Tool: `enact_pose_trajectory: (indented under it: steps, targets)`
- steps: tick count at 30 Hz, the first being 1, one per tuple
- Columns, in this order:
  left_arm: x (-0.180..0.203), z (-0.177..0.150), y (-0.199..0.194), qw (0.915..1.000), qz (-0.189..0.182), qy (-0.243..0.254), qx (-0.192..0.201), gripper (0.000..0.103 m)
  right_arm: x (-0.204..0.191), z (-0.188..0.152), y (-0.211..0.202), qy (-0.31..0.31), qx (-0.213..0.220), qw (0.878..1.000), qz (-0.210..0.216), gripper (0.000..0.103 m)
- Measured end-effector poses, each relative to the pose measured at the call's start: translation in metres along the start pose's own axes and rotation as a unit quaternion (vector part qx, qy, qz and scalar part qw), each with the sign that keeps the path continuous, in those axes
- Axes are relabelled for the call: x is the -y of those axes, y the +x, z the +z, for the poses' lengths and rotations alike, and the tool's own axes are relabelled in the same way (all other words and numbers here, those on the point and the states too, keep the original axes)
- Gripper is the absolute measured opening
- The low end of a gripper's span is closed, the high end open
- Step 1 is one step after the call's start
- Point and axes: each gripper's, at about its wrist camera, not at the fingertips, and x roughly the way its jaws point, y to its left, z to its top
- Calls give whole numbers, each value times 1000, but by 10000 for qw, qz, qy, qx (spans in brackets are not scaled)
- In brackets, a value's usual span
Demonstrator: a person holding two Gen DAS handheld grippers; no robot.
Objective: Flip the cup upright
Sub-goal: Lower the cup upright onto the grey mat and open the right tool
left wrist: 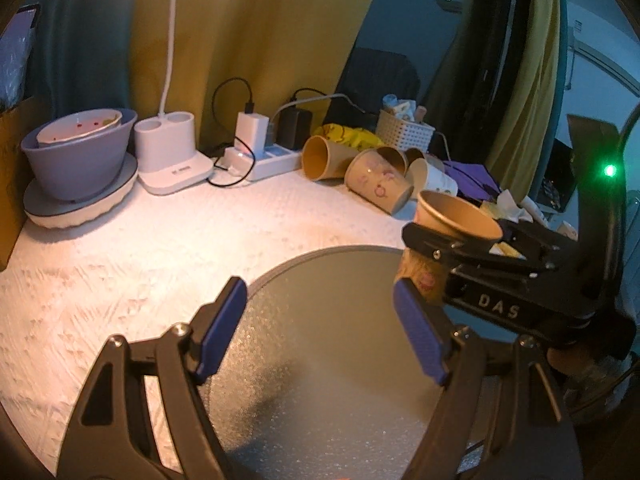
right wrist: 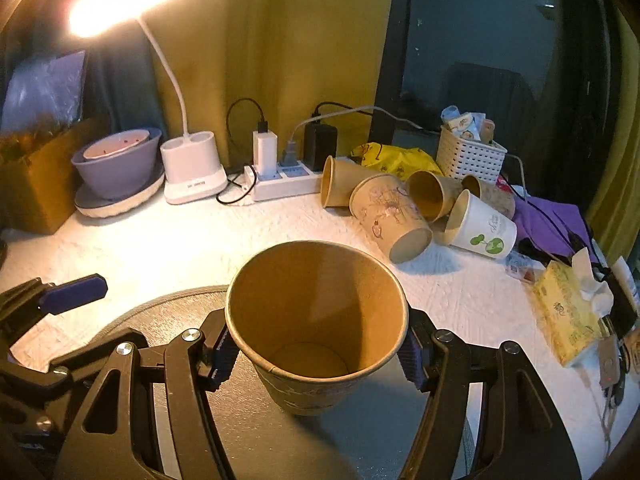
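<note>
A brown paper cup [right wrist: 316, 320] stands mouth up, tilted slightly, over the round grey tray [right wrist: 160, 312]. My right gripper [right wrist: 316, 354] is shut on the cup, its blue pads pressed on both sides of the wall. In the left wrist view the same cup [left wrist: 452, 224] sits in the right gripper's black jaws at the right. My left gripper [left wrist: 320, 328] is open and empty over the tray [left wrist: 320, 380], just left of the cup. Its blue fingertip [right wrist: 74, 289] shows at the left of the right wrist view.
Several paper cups [right wrist: 392, 220] lie on their sides at the back right, near a white basket [right wrist: 470, 156]. A power strip [right wrist: 280, 180], a lamp base [right wrist: 194, 172] and a purple bowl [right wrist: 116, 168] line the back. A tissue pack [right wrist: 564, 312] lies at the right.
</note>
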Motion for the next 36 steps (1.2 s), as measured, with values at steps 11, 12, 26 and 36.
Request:
enact_pose_trajectory:
  steps: [11, 12, 26, 36]
  targets:
    - [4, -1, 2, 10000, -50, 49, -62, 77, 6, -13, 5, 137, -242, 9994, -187, 69]
    - [5, -1, 1, 10000, -29, 78, -41, 77, 7, -13, 4, 153, -245, 9994, -179, 69]
    - [12, -2, -5, 9992, 258, 292, 116, 95, 8, -25, -27, 302, -280, 9990, -176, 75]
    - [24, -4, -13, 9982, 225, 531, 181, 96, 19, -40, -66, 536, -307, 9974, -373, 75]
